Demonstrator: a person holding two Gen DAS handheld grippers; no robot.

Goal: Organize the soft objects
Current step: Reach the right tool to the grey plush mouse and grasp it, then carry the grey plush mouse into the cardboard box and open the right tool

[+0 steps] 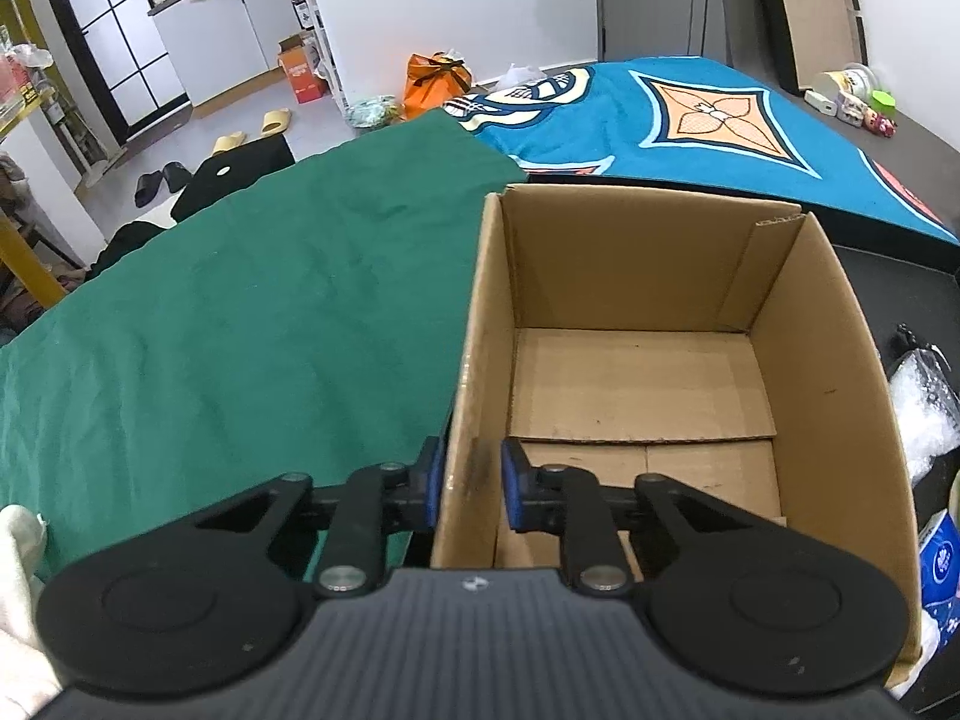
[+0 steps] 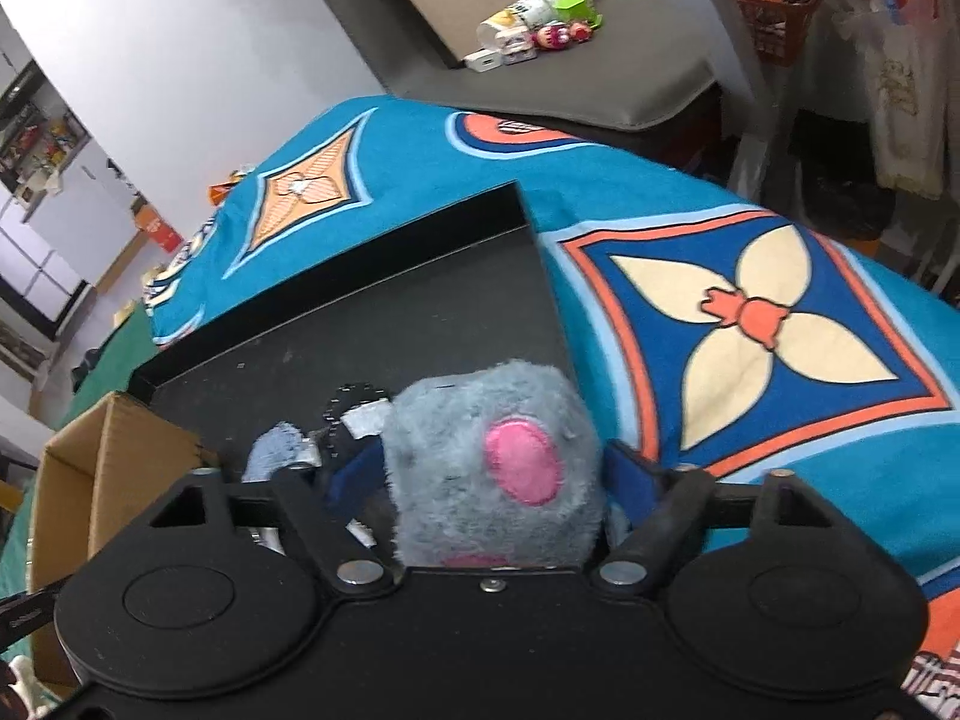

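Observation:
My left gripper [image 1: 473, 483] is shut on the left wall of an open cardboard box [image 1: 480, 324], one blue pad on each side of the wall near its front corner. The box is empty inside. My right gripper [image 2: 495, 474] is shut on a grey plush cube with a pink spot [image 2: 492, 474] and holds it above a black tray [image 2: 384, 324]. The box [image 2: 108, 462] shows at the lower left of the right wrist view. A small blue-grey fuzzy object [image 2: 273, 450] lies on the tray just behind the plush cube.
A green cloth [image 1: 240, 312] covers the surface left of the box. A teal patterned blanket [image 1: 690, 114] lies beyond the box and shows in the right wrist view [image 2: 750, 312]. A clear plastic bag [image 1: 924, 414] sits right of the box. Small toys and jars [image 2: 540, 24] stand on a grey surface.

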